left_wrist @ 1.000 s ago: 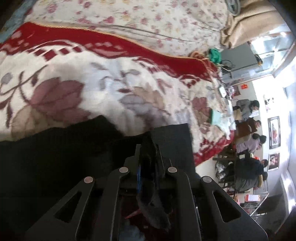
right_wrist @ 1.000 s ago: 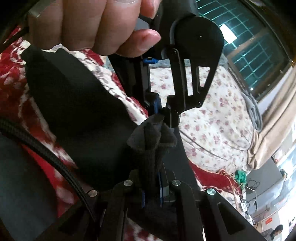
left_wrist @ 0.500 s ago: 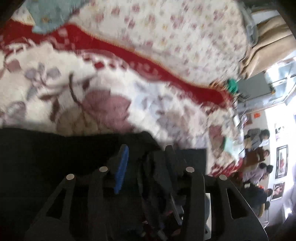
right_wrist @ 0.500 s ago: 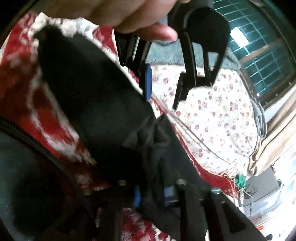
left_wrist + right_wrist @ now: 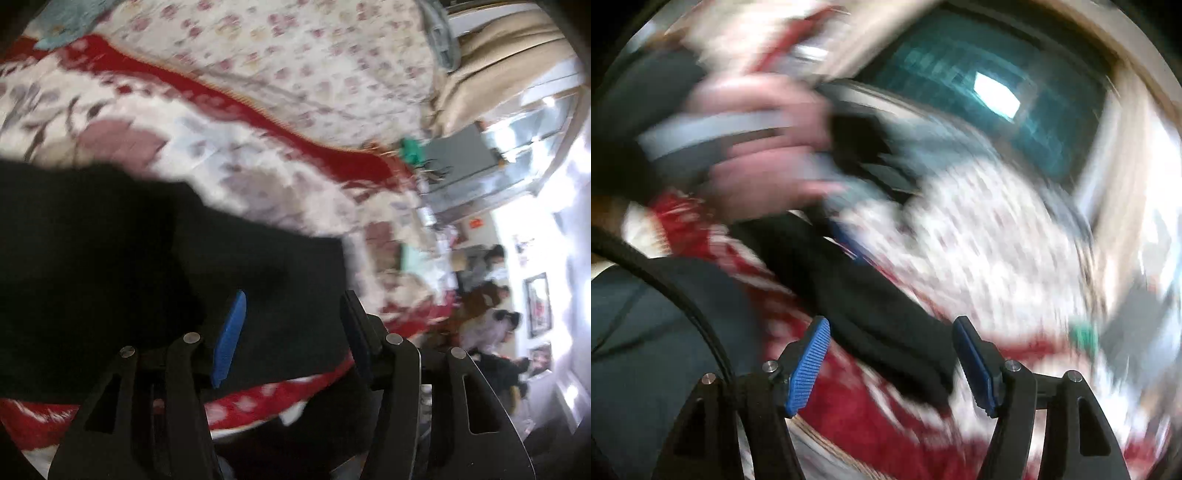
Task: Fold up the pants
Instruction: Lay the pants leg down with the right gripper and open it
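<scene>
Left wrist view showed the black pants [image 5: 155, 266] lying flat on the red floral blanket [image 5: 207, 122], so both hand-held grippers, left [image 5: 291, 332] and right [image 5: 892, 365], had just been opening, jaws apart with nothing clamped, apparently releasing a finished fold.

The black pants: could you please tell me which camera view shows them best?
The left wrist view: the black pants lie broad and fairly sharp on the floral blanket. The right wrist view shows only a blurred dark strip of them.
</scene>
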A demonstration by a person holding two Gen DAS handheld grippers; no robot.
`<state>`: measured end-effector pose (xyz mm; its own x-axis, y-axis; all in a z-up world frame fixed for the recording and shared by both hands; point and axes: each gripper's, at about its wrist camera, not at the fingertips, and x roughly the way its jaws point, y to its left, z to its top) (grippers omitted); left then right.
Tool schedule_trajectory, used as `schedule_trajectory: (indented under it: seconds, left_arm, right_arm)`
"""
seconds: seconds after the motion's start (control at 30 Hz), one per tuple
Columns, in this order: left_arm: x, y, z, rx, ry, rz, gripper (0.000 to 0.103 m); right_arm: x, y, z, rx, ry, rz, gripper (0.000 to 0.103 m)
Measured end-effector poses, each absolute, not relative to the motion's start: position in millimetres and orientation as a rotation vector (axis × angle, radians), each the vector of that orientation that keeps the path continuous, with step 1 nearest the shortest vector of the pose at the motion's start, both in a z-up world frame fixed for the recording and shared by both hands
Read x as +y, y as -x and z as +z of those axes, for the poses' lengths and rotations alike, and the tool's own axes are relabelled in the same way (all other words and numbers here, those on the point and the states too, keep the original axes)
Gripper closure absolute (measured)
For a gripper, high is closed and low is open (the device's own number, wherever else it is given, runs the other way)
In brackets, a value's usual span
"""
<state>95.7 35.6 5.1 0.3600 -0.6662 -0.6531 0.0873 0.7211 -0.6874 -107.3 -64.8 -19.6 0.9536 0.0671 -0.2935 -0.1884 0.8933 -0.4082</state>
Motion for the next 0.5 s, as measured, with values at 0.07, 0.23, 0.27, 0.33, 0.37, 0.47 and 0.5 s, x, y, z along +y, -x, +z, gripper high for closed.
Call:
schedule_trajectory:
  seconds: [0.07,0.23,0.27,0.33,0.37,0.47,0.5]
  left_arm:
    - [35.8,-92.5,-14.2,1.100,0.546,-0.467,0.062]
    - [41.1,-86.4,-21.8,1.052,0.530,-0.453,0.073]
    - [38.4,-83.4,-20.8,1.041,0.510,-0.444,0.073]
    - [33.3,-79.7,-19.0,1.023,0.471,-0.422,0.073]
    - [33.3,-77.5,-19.0,1.017,0.452,-0.413,0.073]
    - [24.9,-75.0,-17.9,1.008,0.395,-0.391,0.073]
    - [25.6,-75.9,-19.0,1.007,0.395,-0.390,0.073]
  right_arm:
    - [-97.8,84.0,-15.7,0.380,0.272,0.110,0.037]
    - [-135.2,41.8,-7.9,0.430,0.109,0.170,0.038]
    - [-128.6,34.2,-6.1,0.414,0.143,0.213,0.038]
    - [-124.6,21.4,-7.4,0.415,0.153,0.274,0.038]
    - [-118.9,14.5,-13.9,0.432,0.133,0.301,0.038]
    - [-124.0,-28.3,-57.8,0.652,-0.022,0.394,0.037]
    - [-130.8,-34.7,-65.2,0.661,-0.070,0.417,0.037]
